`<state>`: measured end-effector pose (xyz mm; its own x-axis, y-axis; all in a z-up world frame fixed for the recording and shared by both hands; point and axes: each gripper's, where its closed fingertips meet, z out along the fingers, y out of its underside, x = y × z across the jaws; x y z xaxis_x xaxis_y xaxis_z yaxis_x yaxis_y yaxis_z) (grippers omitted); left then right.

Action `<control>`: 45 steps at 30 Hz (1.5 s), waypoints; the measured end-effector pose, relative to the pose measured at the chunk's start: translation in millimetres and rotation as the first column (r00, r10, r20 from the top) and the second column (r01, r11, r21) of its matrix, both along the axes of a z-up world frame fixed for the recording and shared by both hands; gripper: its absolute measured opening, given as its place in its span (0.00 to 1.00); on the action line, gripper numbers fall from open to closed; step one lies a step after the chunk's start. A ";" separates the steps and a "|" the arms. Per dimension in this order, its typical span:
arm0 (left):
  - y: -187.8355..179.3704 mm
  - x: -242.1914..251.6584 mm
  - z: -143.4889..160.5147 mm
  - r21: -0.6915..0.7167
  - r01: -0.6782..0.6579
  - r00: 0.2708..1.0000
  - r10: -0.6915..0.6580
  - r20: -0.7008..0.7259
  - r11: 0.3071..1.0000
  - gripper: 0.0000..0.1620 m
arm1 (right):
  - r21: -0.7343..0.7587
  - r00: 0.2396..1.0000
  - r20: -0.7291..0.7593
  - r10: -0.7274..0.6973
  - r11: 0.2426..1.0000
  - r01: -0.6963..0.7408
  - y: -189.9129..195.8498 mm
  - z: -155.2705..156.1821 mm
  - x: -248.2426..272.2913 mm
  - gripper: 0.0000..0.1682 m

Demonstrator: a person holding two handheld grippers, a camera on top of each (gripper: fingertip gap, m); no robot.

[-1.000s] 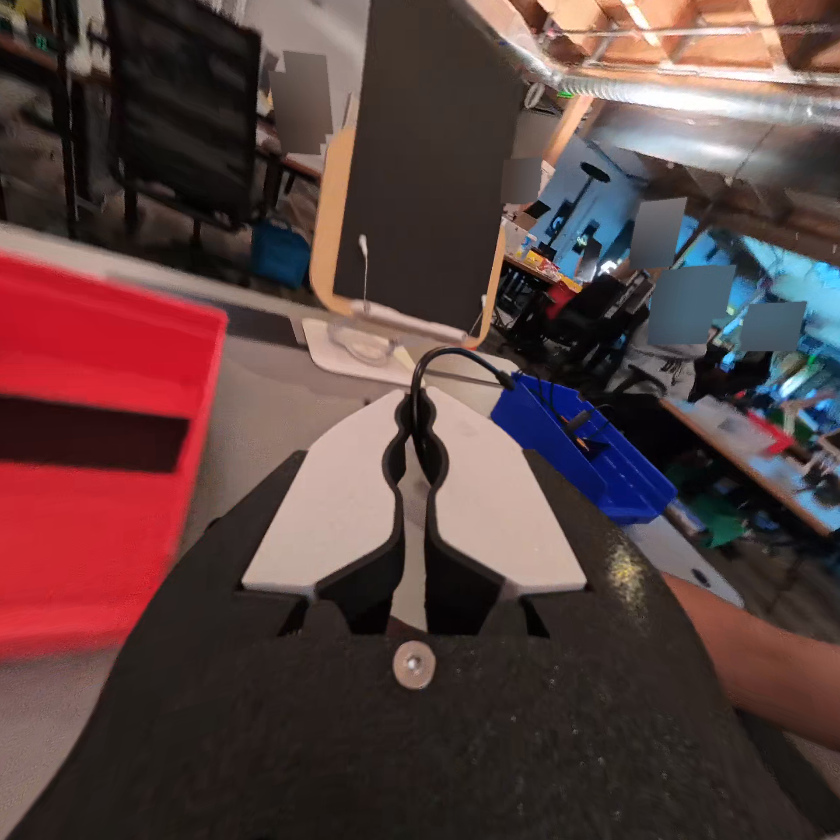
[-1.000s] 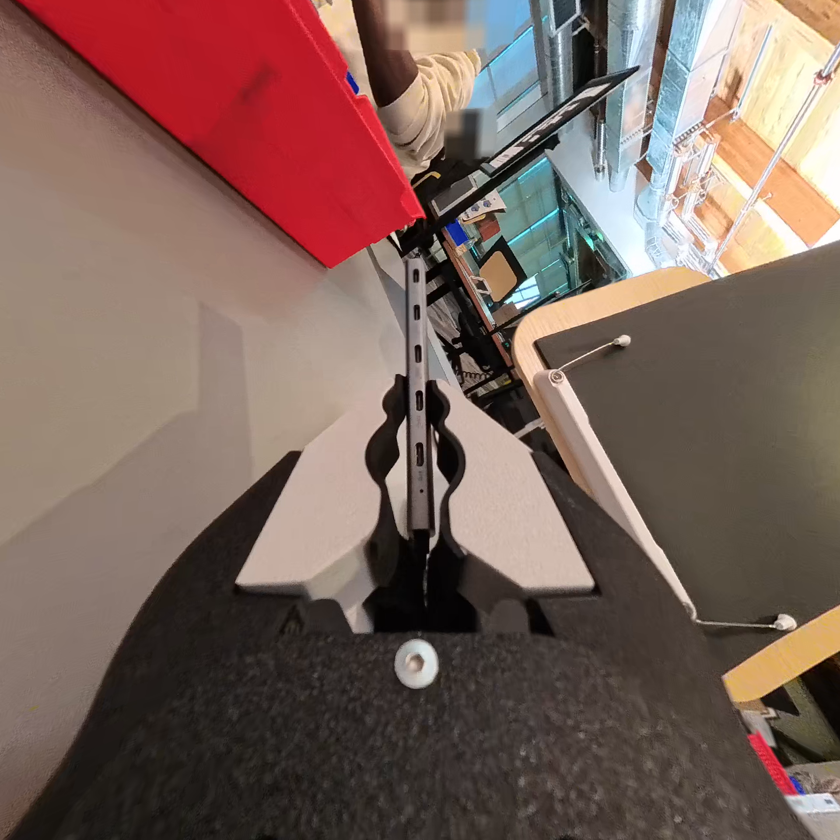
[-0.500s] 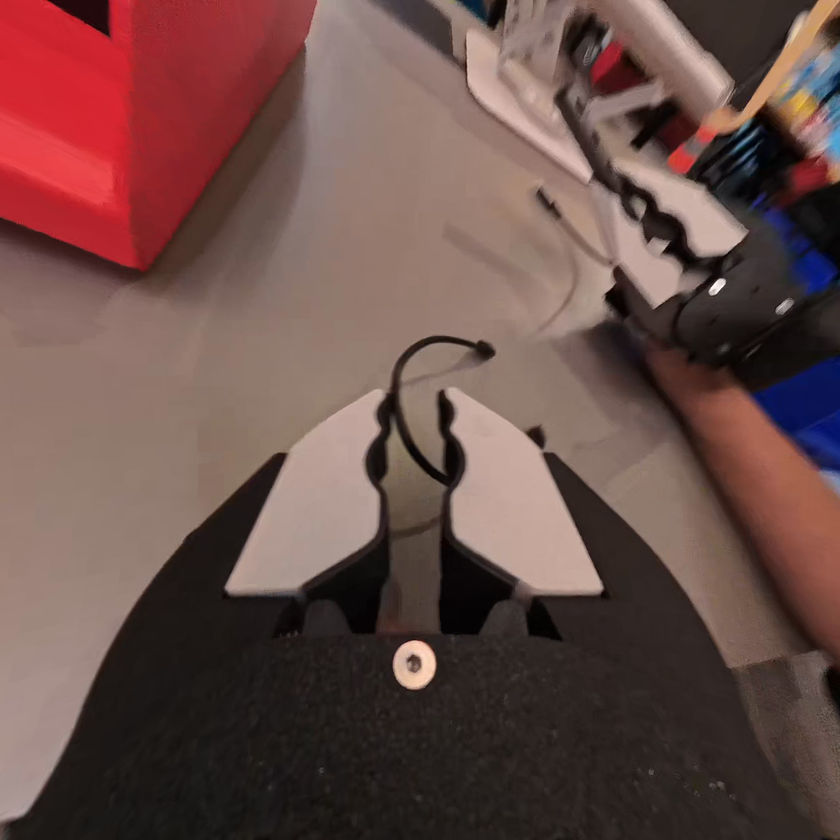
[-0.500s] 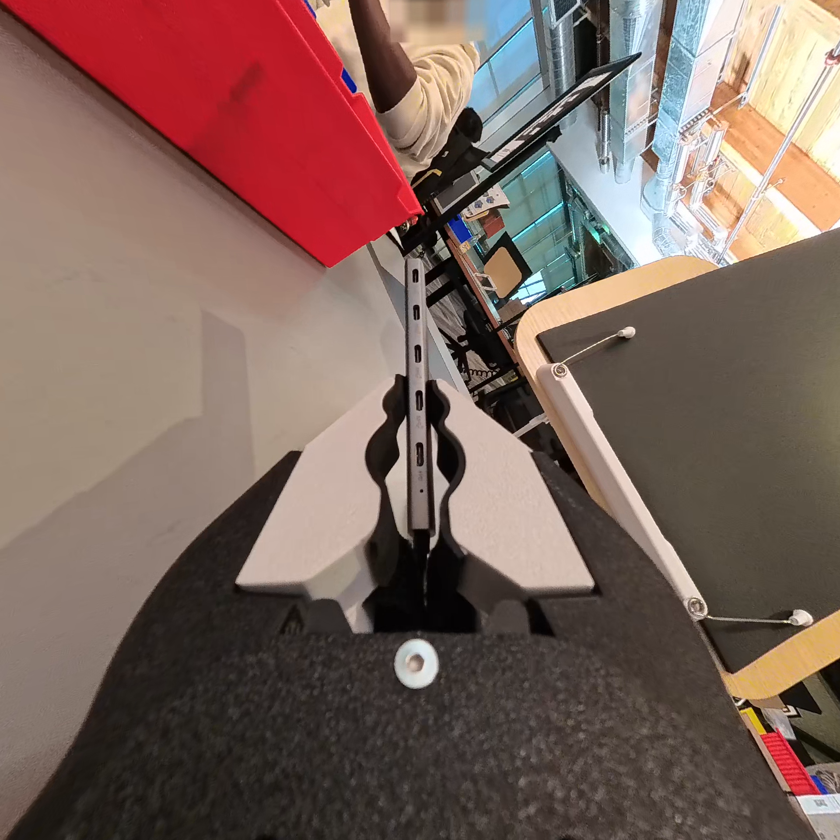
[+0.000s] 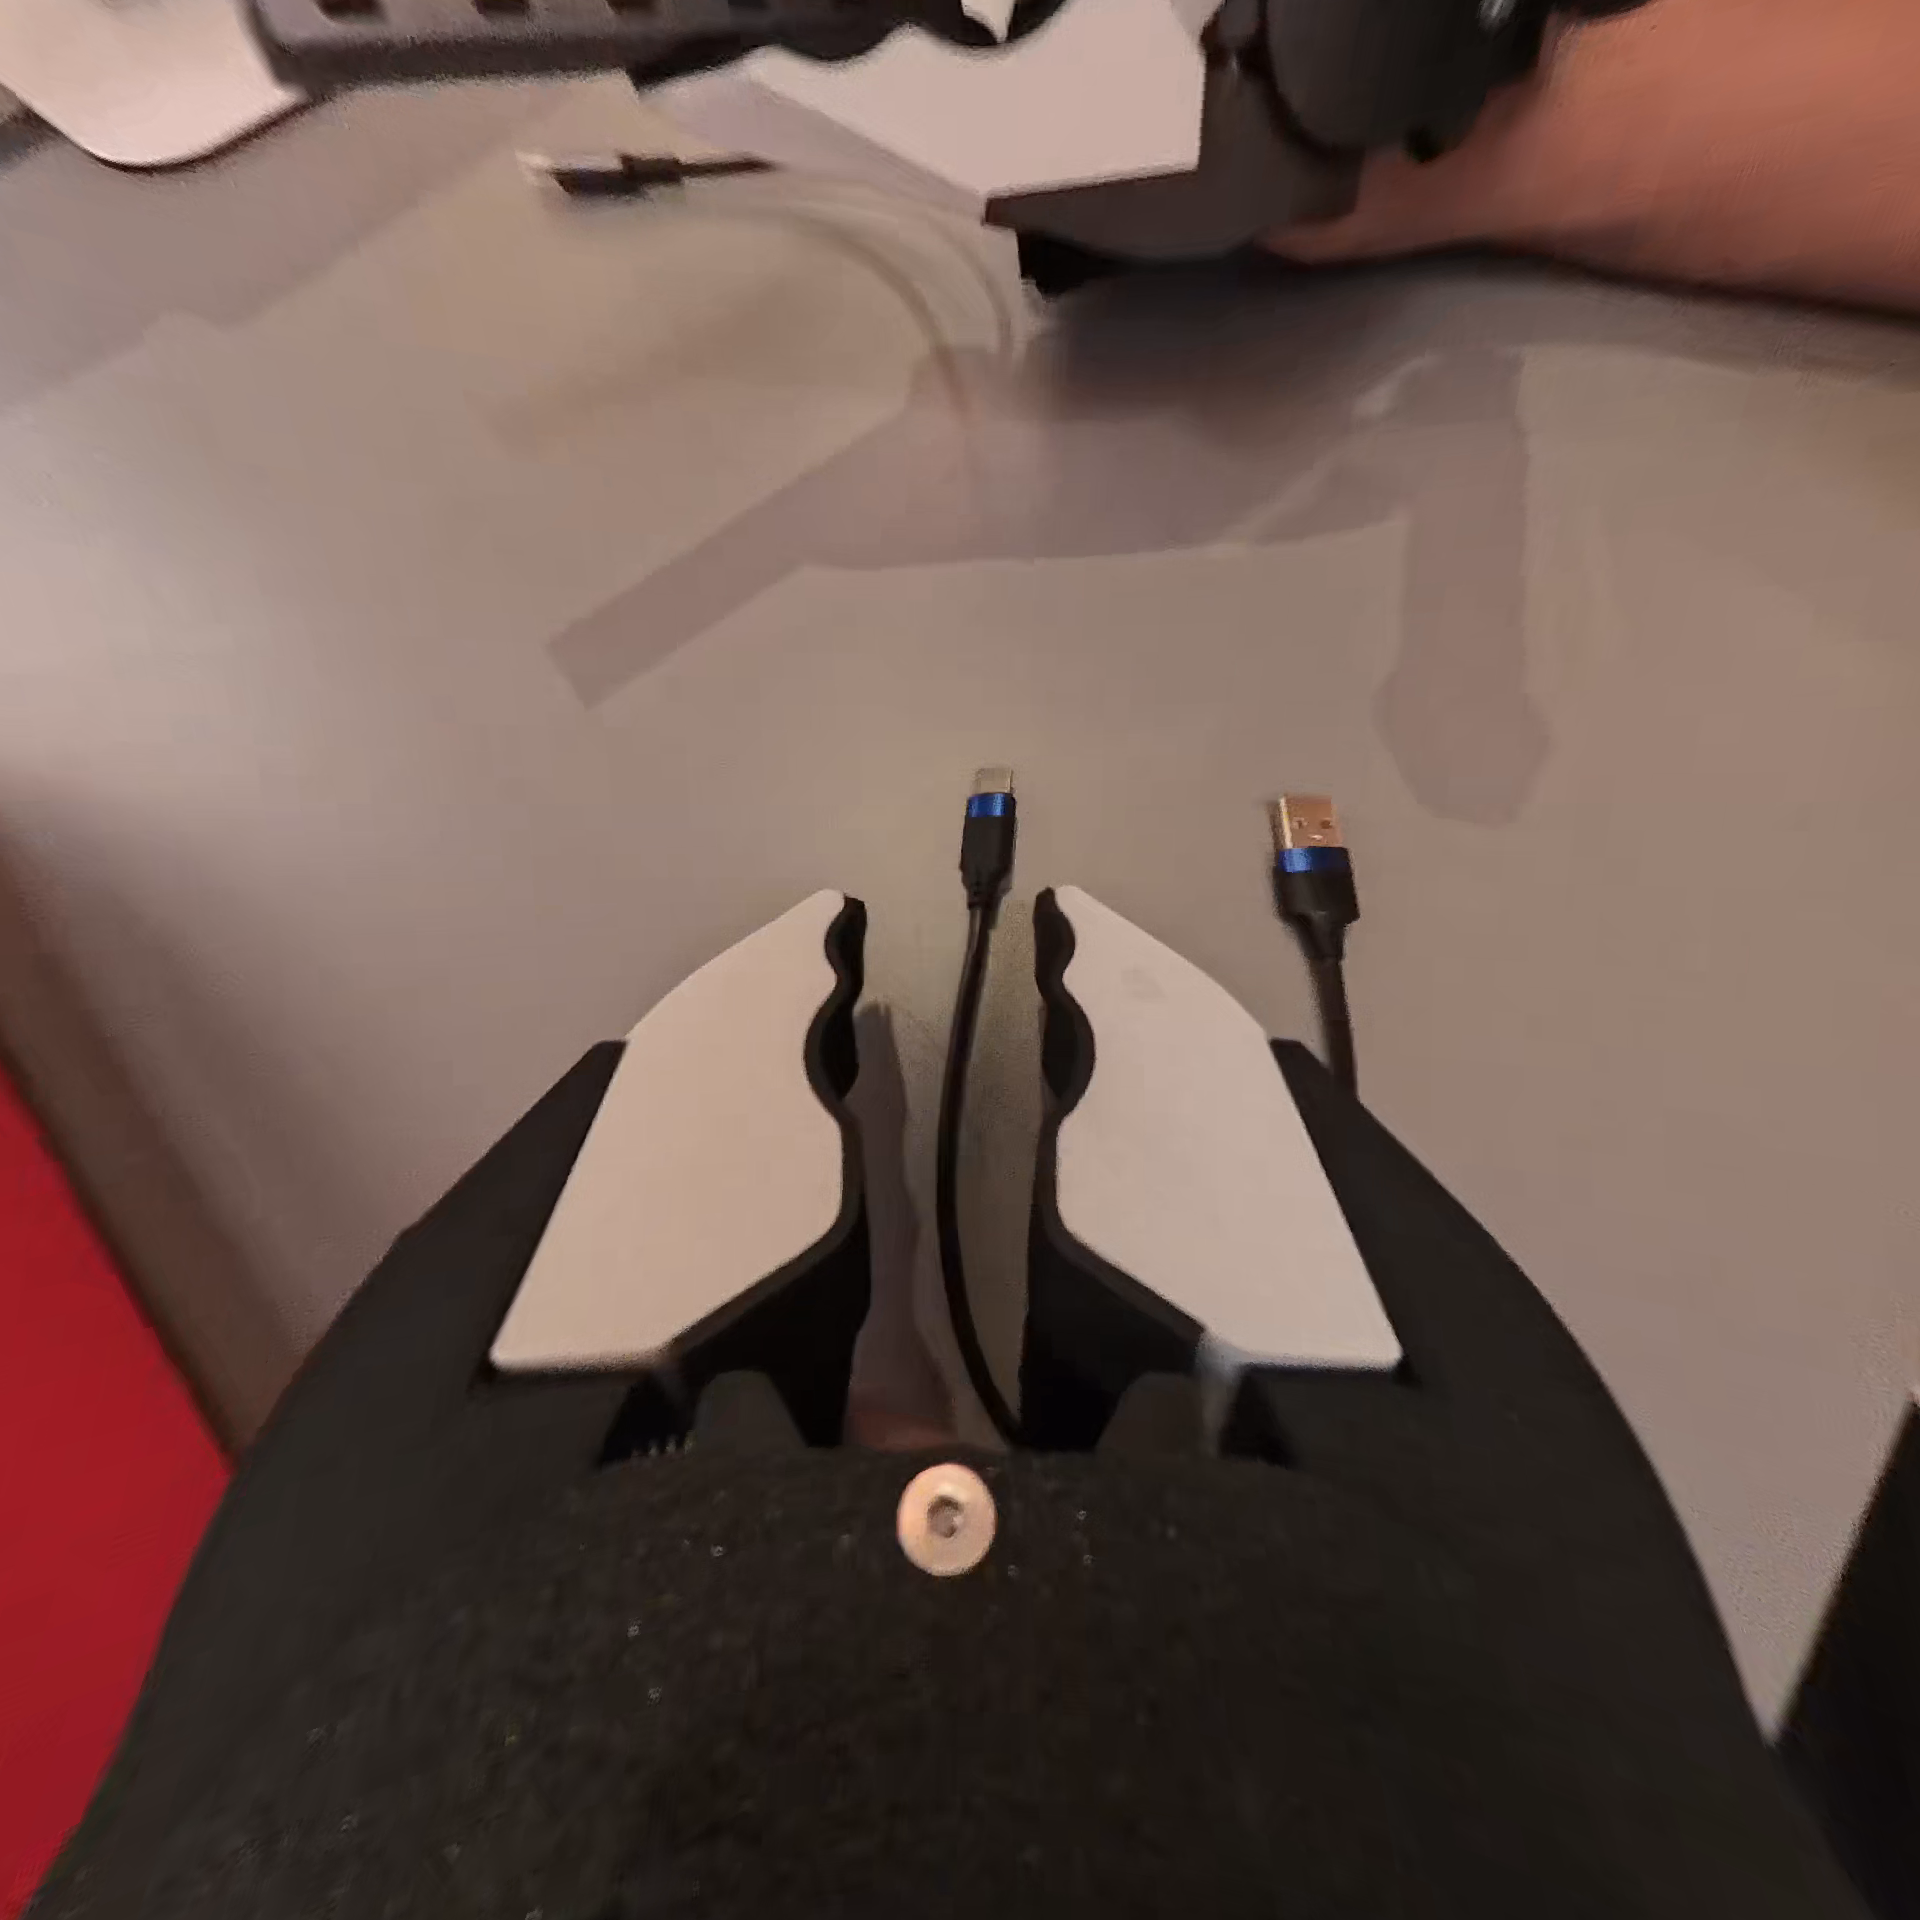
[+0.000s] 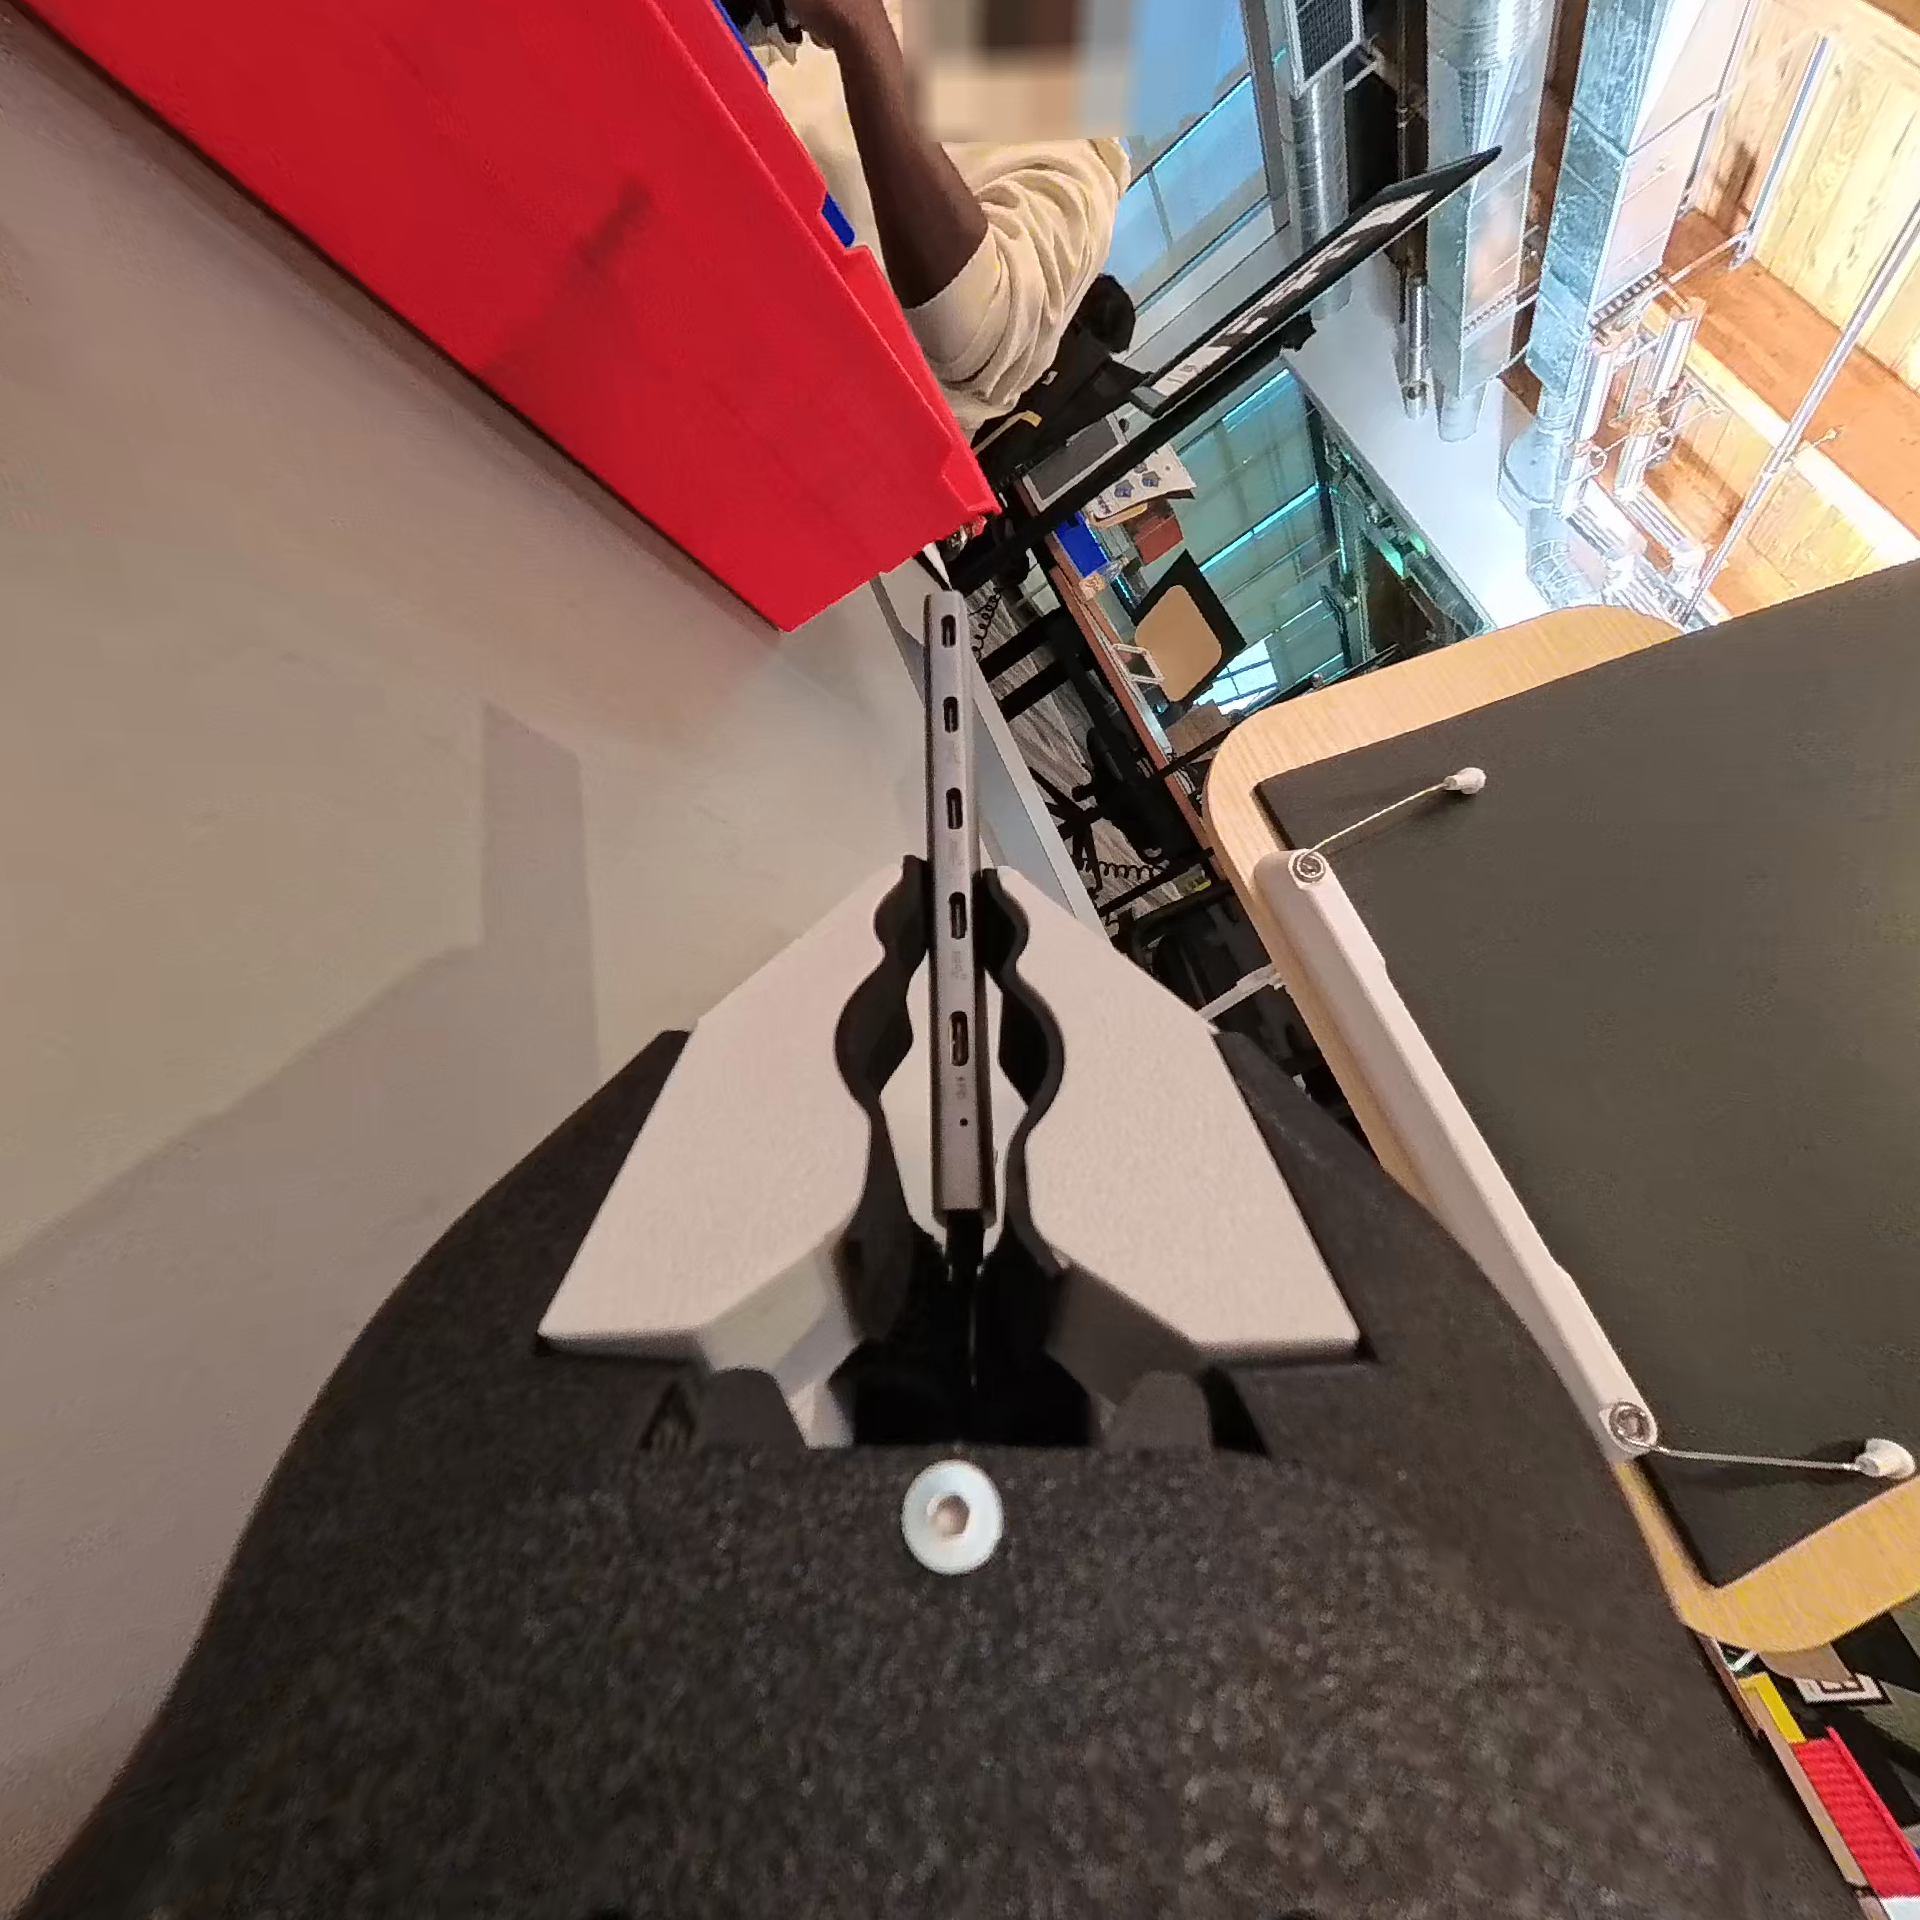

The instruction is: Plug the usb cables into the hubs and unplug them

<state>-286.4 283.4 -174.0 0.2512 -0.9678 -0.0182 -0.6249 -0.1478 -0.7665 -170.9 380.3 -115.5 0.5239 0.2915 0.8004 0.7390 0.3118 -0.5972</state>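
We find no brand or readable label on anything close to us; the only markings are tiny glyphs beside the ports of the hub, too small to make out. Our left gripper hangs over the grey table with its jaws parted to a narrow gap and gripping nothing — a thin black cable runs up the gap without touching either finger, as far as we can tell. We count two plugs on that cable: a small oval plug with a blue collar lying just past the fingertips at 12 o'clock, and a flat rectangular plug with a blue collar at 1 o'clock, just beside the right finger and apart from it. In the same view, at 1 o'clock and far up, a person's forearm holds the other gripper, blurred. A sliver of red shows at 8 o'clock. Our right gripper is closed on a slim grey hub, held edge-on and pointing to 12 o'clock; we count five slot ports along its visible edge, and a dark lead leaves its near end between the jaws. A red bin sits on the table at 11 o'clock, and a dark board with a pale wooden rim stands at 3 o'clock, with one white bar and two thin wires with white tips across it.
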 end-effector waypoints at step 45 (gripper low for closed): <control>64.4 55.9 22.5 0.182 -0.167 0.960 0.201 -0.194 0.969 0.03 | 0.085 0.922 0.372 -0.113 0.993 0.087 -6.5 -36.1 -26.9 0.05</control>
